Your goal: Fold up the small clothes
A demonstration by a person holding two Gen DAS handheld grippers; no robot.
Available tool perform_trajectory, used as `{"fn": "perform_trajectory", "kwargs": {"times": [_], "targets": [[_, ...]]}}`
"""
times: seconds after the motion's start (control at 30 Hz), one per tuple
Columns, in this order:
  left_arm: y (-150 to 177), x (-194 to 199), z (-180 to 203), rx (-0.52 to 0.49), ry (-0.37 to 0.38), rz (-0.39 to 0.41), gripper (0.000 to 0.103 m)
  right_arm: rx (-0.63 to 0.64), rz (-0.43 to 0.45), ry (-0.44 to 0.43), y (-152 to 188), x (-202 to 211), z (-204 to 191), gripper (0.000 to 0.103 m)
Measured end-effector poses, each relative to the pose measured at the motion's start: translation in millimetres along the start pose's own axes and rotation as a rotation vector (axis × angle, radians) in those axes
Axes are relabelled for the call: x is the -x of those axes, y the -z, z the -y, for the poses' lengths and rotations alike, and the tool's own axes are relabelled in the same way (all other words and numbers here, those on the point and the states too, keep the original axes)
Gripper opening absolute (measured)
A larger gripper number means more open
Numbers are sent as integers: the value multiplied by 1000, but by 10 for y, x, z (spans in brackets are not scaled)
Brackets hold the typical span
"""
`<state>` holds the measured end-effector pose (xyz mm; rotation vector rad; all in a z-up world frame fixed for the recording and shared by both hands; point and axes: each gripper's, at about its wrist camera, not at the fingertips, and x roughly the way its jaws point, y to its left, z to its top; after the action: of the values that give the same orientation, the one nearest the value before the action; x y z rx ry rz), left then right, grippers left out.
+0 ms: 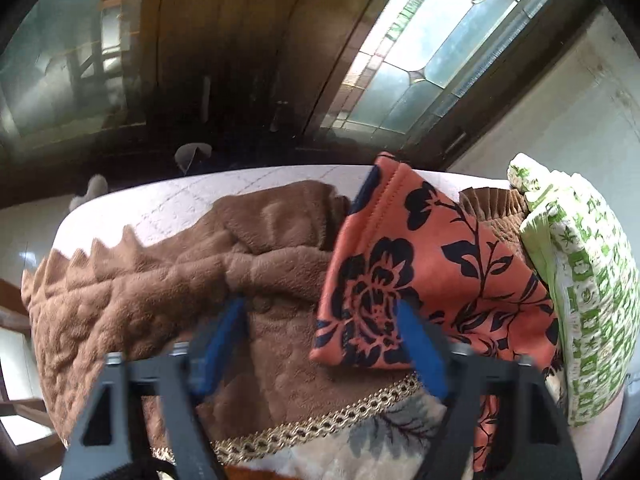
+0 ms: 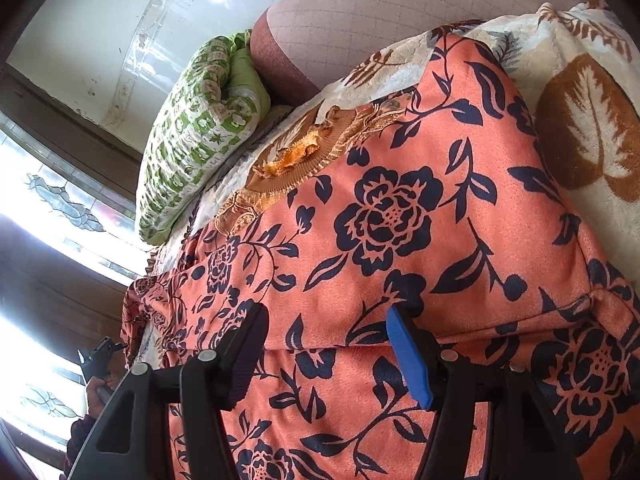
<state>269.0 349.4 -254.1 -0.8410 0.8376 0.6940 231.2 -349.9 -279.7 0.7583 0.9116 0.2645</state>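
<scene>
Orange floral garment [image 2: 400,208] lies partly folded on a blanket [image 2: 580,128]; both grippers, left [image 1: 320,320] and right [image 2: 328,332], spread apart, holding nothing. Folding looks unfinished.

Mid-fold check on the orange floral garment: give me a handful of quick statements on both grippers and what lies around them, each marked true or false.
1. The left gripper is open, gripping nothing. True.
2. The right gripper is clamped on the green patterned pillow. False: it is open over the orange floral garment; the pillow lies apart, farther off.
3. A brown fleece blanket lies beside the garment in the left wrist view. True.
4. The garment is plain. False: it carries dark navy flowers.
5. The pillow is blue. False: green and white.
</scene>
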Motion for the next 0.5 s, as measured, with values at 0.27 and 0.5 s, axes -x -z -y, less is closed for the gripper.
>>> {"fn": "perform_trajectory", "kwargs": {"times": [0.27,0.5], "targets": [[-22,29,304,-141,-24,10,6,-12,16,-5,-31,64,7,66],[255,814,1019,-358,148,57,5,-34,54,-32,-95,216,7,66]]}}
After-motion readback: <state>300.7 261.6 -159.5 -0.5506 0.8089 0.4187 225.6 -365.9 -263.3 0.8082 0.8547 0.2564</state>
